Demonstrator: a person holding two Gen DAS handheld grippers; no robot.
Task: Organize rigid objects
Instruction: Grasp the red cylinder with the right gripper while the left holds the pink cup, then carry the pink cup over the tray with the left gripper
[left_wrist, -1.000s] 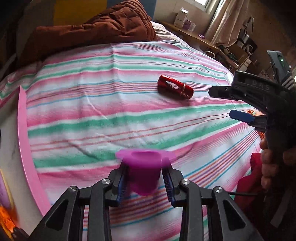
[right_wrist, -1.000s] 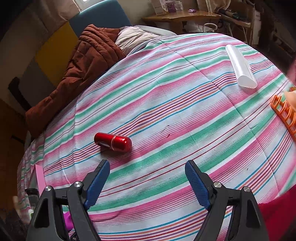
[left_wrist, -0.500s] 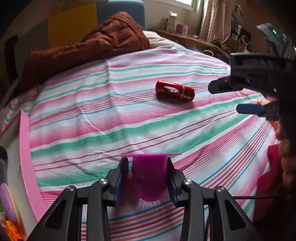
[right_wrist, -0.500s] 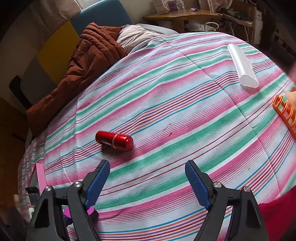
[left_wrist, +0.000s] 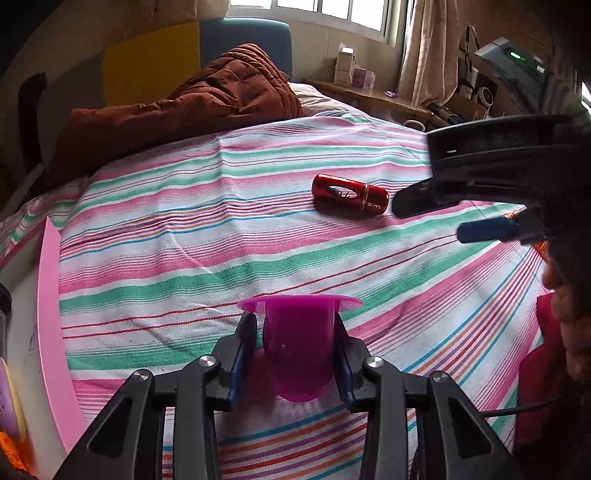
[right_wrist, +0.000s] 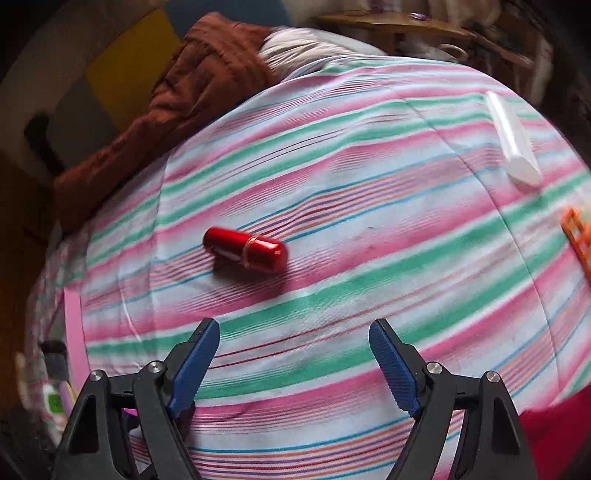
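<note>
Left gripper clamps a magenta cup, now tipped rim-forward. Right gripper, jaws wide and empty, has neared the red case, lying at 11 o'clock on the striped bedspread; white tube at 2 o'clock.

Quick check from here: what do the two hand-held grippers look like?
Both are black plastic clamp-style frames with silver pivot screws and ribbed blue pads. The left hand-held gripper trails a thin black cable. The right hand-held gripper carries a unit with a green light on top.
</note>
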